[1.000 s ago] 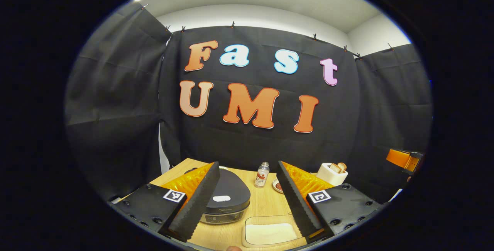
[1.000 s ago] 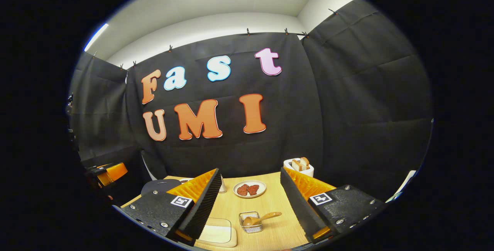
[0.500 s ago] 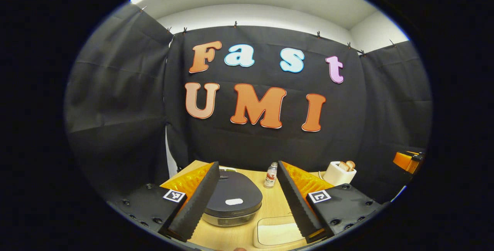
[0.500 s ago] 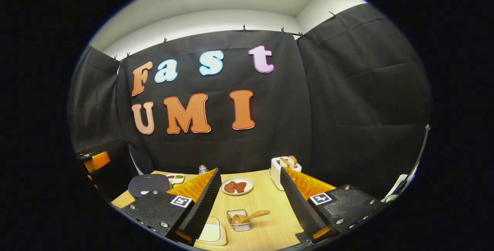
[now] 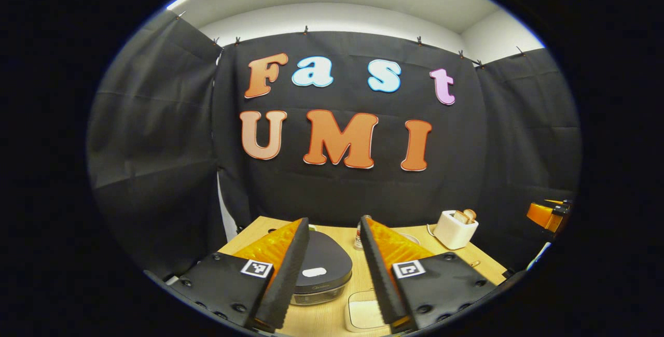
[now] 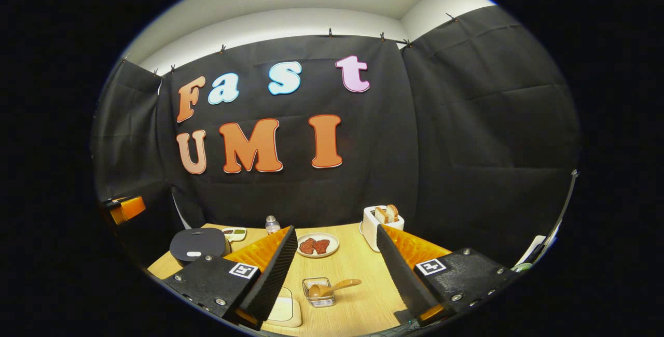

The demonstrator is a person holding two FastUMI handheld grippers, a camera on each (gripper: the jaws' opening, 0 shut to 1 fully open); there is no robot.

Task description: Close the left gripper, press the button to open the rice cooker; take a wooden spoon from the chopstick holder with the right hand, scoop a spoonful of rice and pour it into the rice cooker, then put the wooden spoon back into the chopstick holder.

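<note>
1. Cooker [image 5: 317, 269] sits lid down on the table [image 5: 332, 321], white button [image 5: 314, 272] on top; its left part is hidden behind a finger of the left gripper [image 5: 330, 269].
2. Left gripper: fingers apart with a narrowed gap, holding nothing, above the table.
3. Spoon [image 6: 332, 288] lies tilted in the wire holder [image 6: 319, 292], handle sticking out right.
4. Right gripper [image 6: 337, 269]: fingers wide apart, empty, holder between them farther off.
5. Rice tray [image 5: 363, 313] cut off by a left-gripper finger; contents hard to tell.
6. Toaster [image 6: 382, 220], plate [image 6: 317, 245], bottle [image 6: 271, 224] near the back edge; bottle small and blurry.
</note>
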